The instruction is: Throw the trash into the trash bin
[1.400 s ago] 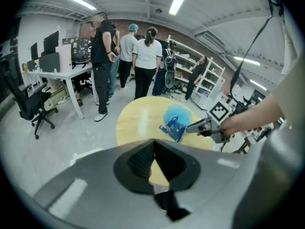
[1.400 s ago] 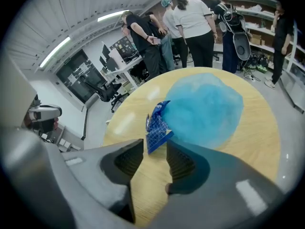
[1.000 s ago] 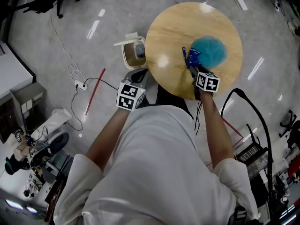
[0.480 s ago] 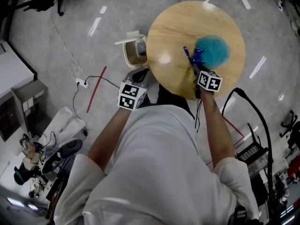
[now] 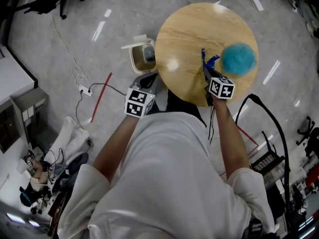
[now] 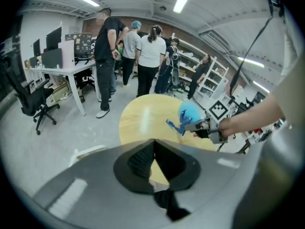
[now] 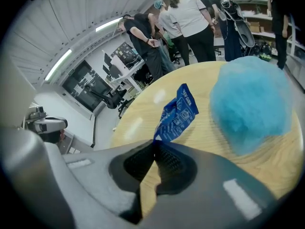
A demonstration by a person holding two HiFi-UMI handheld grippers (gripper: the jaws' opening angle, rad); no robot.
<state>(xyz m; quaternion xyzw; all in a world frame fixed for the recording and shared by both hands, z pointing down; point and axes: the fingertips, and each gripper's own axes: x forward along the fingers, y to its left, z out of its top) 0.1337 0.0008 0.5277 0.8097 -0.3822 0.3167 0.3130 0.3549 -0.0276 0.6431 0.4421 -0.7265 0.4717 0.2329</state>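
Observation:
A crumpled blue wrapper (image 7: 176, 114) sticks up from my right gripper (image 7: 154, 144), whose jaws have just been closing and are now shut on its lower end. In the head view the wrapper (image 5: 208, 59) is just above the round wooden table (image 5: 189, 29), beside a fluffy blue ball (image 5: 238, 59). The small cream trash bin (image 5: 143, 55) stands on the floor at the table's left edge, its lid up. My left gripper (image 5: 148, 77) hovers near the bin; in its own view the left gripper (image 6: 153, 142) is shut and holds nothing.
Several people stand beyond the table (image 6: 143, 118), near desks and shelves. A red stick (image 5: 101, 96) and a white power strip (image 5: 85, 89) with cables lie on the floor to the left. A black cable loop (image 5: 269, 118) hangs at the right.
The right gripper's jaws have closed on the wrapper and lifted it a little. The blue ball has shifted right, away from the wrapper. The left gripper has stayed put.

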